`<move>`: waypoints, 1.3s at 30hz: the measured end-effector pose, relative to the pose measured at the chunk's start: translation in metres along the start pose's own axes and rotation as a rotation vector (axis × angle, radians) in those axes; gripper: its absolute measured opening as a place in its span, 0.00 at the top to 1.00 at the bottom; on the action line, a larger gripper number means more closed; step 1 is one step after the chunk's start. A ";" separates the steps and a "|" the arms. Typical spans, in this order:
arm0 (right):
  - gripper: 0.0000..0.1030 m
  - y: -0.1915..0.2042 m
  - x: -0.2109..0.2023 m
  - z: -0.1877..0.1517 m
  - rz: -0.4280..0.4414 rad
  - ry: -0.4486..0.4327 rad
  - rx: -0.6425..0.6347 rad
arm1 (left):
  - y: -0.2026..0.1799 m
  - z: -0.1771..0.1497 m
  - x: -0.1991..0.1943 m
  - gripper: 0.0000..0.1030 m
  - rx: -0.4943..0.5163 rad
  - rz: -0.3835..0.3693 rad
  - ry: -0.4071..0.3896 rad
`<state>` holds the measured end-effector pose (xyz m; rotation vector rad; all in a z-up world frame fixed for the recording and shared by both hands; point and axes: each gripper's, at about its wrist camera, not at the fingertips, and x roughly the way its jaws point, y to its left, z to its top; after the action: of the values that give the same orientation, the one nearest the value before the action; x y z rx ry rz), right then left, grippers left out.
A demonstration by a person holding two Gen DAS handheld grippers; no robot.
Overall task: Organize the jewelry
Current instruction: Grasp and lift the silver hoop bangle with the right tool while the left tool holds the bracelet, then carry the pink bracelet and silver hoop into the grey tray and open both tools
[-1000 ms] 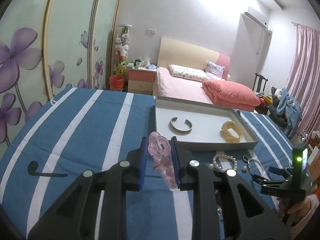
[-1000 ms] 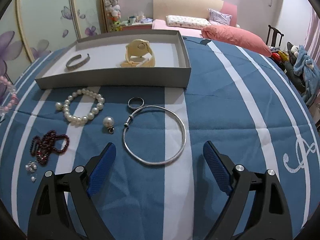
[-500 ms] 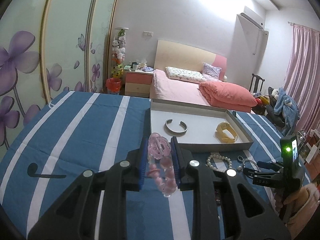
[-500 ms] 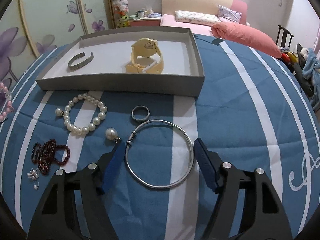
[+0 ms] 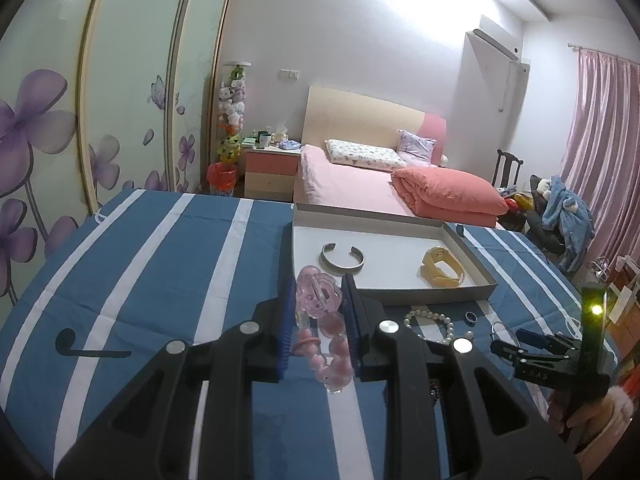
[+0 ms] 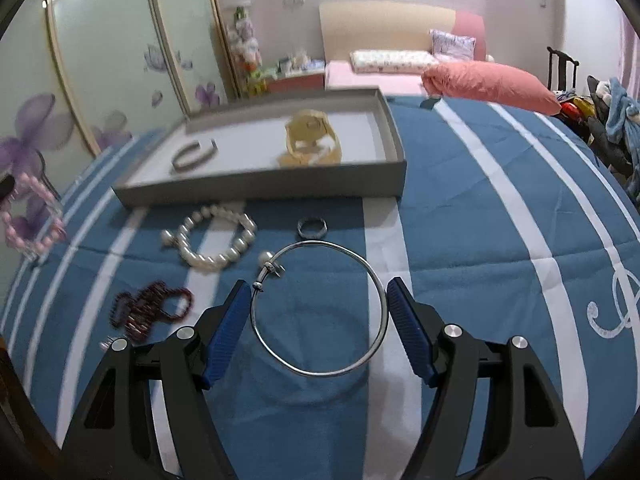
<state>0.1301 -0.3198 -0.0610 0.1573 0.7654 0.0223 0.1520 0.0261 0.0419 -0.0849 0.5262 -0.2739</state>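
Hard to see everything here: the right wrist view is smeared with motion blur, so the yellow watch [image 6: 311, 140] and silver cuff [image 6: 194, 155] in the grey tray [image 6: 260, 190] are mushy there, and the tiny bits beside the dark red bead bracelet [image 6: 150, 310] are too small to make out. The left hand-held gripper [image 5: 316, 316] is held above the blue striped worktop [image 5: 140, 260], just short of the tray's near wall, pinching a pink bead bracelet [image 5: 320, 320] between its blue pads, with the loop dangling below. The right hand-held gripper [image 6: 320, 320] is low over the cloth with its jaws spread around a thin silver bangle [image 6: 320, 308]; the pads sit right at the hoop's two sides, but I can't tell whether they're actually touching it. The bangle lies flat on the cloth. A pearl bracelet [image 6: 212, 240], a small ring [image 6: 312, 227] and a loose pearl charm [image 6: 265, 257] sit between the bangle and the tray.
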 end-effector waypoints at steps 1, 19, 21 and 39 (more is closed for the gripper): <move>0.32 0.001 -0.004 0.001 0.003 -0.023 0.007 | -0.001 0.000 -0.001 0.77 0.001 -0.003 -0.002; 0.32 0.018 -0.074 0.011 0.019 -0.438 0.012 | -0.014 0.001 -0.018 0.77 0.028 -0.019 -0.049; 0.32 0.019 -0.080 0.010 0.014 -0.476 0.011 | -0.016 0.001 -0.020 0.77 0.032 -0.016 -0.060; 0.32 0.034 -0.094 0.018 -0.050 -0.662 -0.057 | -0.038 0.006 -0.025 0.77 0.088 0.066 -0.175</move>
<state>0.0763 -0.2958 0.0217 0.0817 0.1078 -0.0542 0.1250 -0.0031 0.0647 -0.0057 0.3415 -0.2228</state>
